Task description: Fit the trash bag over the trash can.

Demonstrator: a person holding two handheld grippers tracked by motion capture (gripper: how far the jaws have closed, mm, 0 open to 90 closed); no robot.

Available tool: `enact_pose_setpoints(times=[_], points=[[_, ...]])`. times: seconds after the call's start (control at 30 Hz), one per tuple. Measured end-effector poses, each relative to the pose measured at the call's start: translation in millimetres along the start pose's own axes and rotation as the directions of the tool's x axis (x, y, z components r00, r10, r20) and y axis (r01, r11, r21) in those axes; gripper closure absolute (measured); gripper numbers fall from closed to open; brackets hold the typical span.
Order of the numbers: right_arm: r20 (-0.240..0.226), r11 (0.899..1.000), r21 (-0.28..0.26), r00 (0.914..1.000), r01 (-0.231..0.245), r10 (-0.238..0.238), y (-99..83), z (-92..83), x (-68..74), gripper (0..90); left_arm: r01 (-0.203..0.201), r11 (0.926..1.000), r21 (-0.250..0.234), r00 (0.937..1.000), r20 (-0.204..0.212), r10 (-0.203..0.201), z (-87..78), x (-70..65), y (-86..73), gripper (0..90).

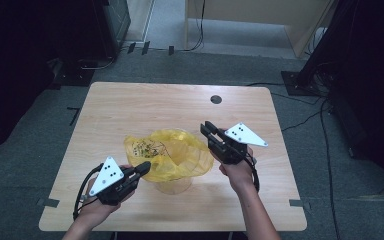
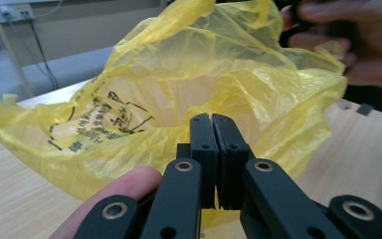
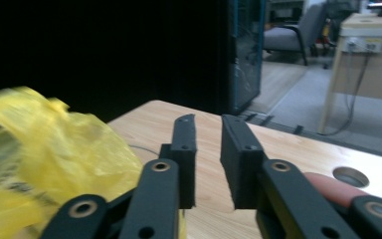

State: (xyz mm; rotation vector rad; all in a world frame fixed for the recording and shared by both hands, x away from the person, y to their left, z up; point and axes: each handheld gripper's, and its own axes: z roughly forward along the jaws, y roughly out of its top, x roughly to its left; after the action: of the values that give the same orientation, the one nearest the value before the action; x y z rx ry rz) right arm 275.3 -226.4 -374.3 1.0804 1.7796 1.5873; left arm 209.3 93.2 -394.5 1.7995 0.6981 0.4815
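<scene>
A yellow plastic bag (image 1: 172, 155) with black print sits crumpled and open over a clear container (image 1: 172, 186) near the middle of the table. My left gripper (image 1: 144, 166) is at the bag's near left edge. In the left gripper view its jaws (image 2: 212, 122) are pressed together with a strip of the yellow bag (image 2: 179, 99) pinched low between them. My right gripper (image 1: 206, 126) is held above the bag's far right side, pointing away. Its jaws (image 3: 209, 124) stand slightly apart with nothing between them, and the bag (image 3: 45, 149) lies off to their left.
The wooden table (image 1: 130, 105) has a round cable hole (image 1: 216, 99) near its far edge. Dark cabinets and stands flank the table, with cables on the grey floor at the right. A light wooden desk (image 1: 260, 15) stands beyond. The person's other hand (image 2: 358, 40) appears behind the bag.
</scene>
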Motion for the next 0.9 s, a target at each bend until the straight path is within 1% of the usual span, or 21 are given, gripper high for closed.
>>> enact_pose_setpoints(times=[0.03, 0.07, 0.13, 0.17, 0.23, 0.3, 0.33, 0.37, 0.4, 0.43, 0.47, 0.5, 0.53, 0.57, 0.6, 0.63, 0.7, 0.77, 0.83, 0.87, 0.9], points=[[-0.012, 1.000, -0.003, 0.9999, 0.005, -0.005, 2.5, -3.4, -0.3, 73.9, -0.002, 1.0000, 0.004, 1.0000, -0.008, 0.002, 1.0, 1.0, -0.1, 88.3], [-0.035, 1.000, -0.009, 0.9994, 0.007, -0.007, 4.7, -6.4, -0.5, 71.4, 0.003, 0.9999, 0.010, 0.9998, -0.018, -0.002, 1.9, 1.5, -0.5, 88.3], [-0.094, 1.000, -0.027, 0.9955, 0.007, -0.010, 8.3, -12.6, -0.4, 65.2, 0.003, 0.9998, 0.018, 0.9996, -0.028, -0.003, 2.6, 2.6, -1.2, 88.3], [-0.135, 0.999, -0.041, 0.9908, 0.000, -0.006, 9.8, -15.9, 0.6, 58.9, 0.003, 0.9998, 0.020, 0.9996, -0.030, -0.002, 2.6, 3.0, -1.3, 88.4], [-0.228, 0.997, -0.072, 0.9736, 0.001, -0.017, 12.2, -20.7, 4.1, 44.9, 0.004, 0.9998, 0.020, 0.9996, -0.030, -0.003, 2.7, 3.3, -1.0, 88.4], [-0.285, 0.997, -0.068, 0.9572, 0.030, -0.048, 13.0, -20.9, 11.5, 35.0, 0.005, 0.9998, 0.018, 0.9996, -0.028, -0.005, 3.2, 2.9, -0.7, 88.4], [-0.295, 0.996, -0.060, 0.9526, 0.061, -0.076, 12.6, -18.7, 15.5, 32.9, 0.006, 0.9998, 0.019, 0.9996, -0.027, -0.005, 3.7, 2.6, -0.7, 88.4], [-0.295, 0.995, -0.046, 0.9502, 0.092, -0.102, 11.4, -15.7, 19.8, 33.0, 0.004, 0.9998, 0.020, 0.9996, -0.026, -0.003, 4.1, 2.3, -0.8, 88.4], [-0.288, 0.992, -0.029, 0.9489, 0.126, -0.128, 10.0, -12.0, 23.4, 35.7, 0.000, 0.9998, 0.021, 0.9997, -0.024, 0.001, 4.3, 2.2, -0.9, 88.4], [-0.282, 0.988, -0.012, 0.9470, 0.156, -0.153, 8.3, -7.8, 25.9, 42.4, -0.003, 0.9997, 0.023, 0.9997, -0.024, 0.004, 4.0, 2.2, -1.0, 88.4], [-0.259, 0.982, 0.010, 0.9494, 0.187, -0.178, 5.9, -2.6, 28.5, 52.6, -0.004, 0.9997, 0.022, 0.9997, -0.025, 0.004, 3.7, 2.3, -1.1, 88.5], [-0.234, 0.979, 0.024, 0.9530, 0.204, -0.193, 4.9, 1.0, 29.3, 65.4, -0.004, 0.9998, 0.019, 0.9997, -0.025, 0.005, 3.0, 2.6, -1.4, 88.5], [-0.197, 0.977, 0.056, 0.9614, 0.207, -0.192, 3.9, 6.1, 29.3, 75.1, -0.007, 0.9998, 0.019, 0.9997, -0.024, 0.008, 1.9, 3.3, -1.6, 88.7], [-0.172, 0.979, 0.074, 0.9696, 0.189, -0.174, 3.8, 9.3, 27.5, 82.3, -0.010, 0.9998, 0.019, 0.9997, -0.024, 0.010, 0.7, 4.3, -2.0, 88.8], [-0.151, 0.984, 0.092, 0.9786, 0.154, -0.139, 4.3, 11.7, 24.8, 86.1, -0.013, 0.9997, 0.019, 0.9996, -0.026, 0.014, -0.8, 5.6, -2.6, 88.9], [-0.123, 0.987, 0.106, 0.9868, 0.119, -0.106, 4.7, 13.3, 20.8, 88.1, -0.016, 0.9997, 0.020, 0.9995, -0.028, 0.017, -1.8, 7.0, -3.1, 89.1], [-0.083, 0.990, 0.119, 0.9940, 0.081, -0.072, 4.3, 13.1, 14.0, 89.0, -0.018, 0.9996, 0.024, 0.9992, -0.035, 0.019, -3.8, 10.3, -4.3, 89.5], [-0.052, 0.989, 0.135, 0.9974, 0.057, -0.050, 2.6, 11.4, 10.1, 89.3, -0.016, 0.9996, 0.025, 0.9987, -0.047, 0.017, -5.4, 14.7, -5.1, 89.5], [-0.044, 0.989, 0.140, 0.9981, 0.048, -0.042, 1.1, 9.2, 7.0, 89.2, -0.015, 0.9996, 0.025, 0.9977, -0.065, 0.016, -6.4, 19.2, -5.6, 89.5], [-0.045, 0.989, 0.141, 0.9985, 0.037, -0.031, -0.2, 7.3, 5.5, 89.2, -0.015, 0.9996, 0.025, 0.9959, -0.089, 0.017, -6.3, 23.4, -6.1, 89.5], [-0.047, 0.989, 0.146, 0.9987, 0.027, -0.020, -2.3, 4.3, 3.3, 89.2, -0.009, 0.9997, 0.024, 0.9947, -0.102, 0.011, -6.2, 26.5, -6.5, 89.6]])
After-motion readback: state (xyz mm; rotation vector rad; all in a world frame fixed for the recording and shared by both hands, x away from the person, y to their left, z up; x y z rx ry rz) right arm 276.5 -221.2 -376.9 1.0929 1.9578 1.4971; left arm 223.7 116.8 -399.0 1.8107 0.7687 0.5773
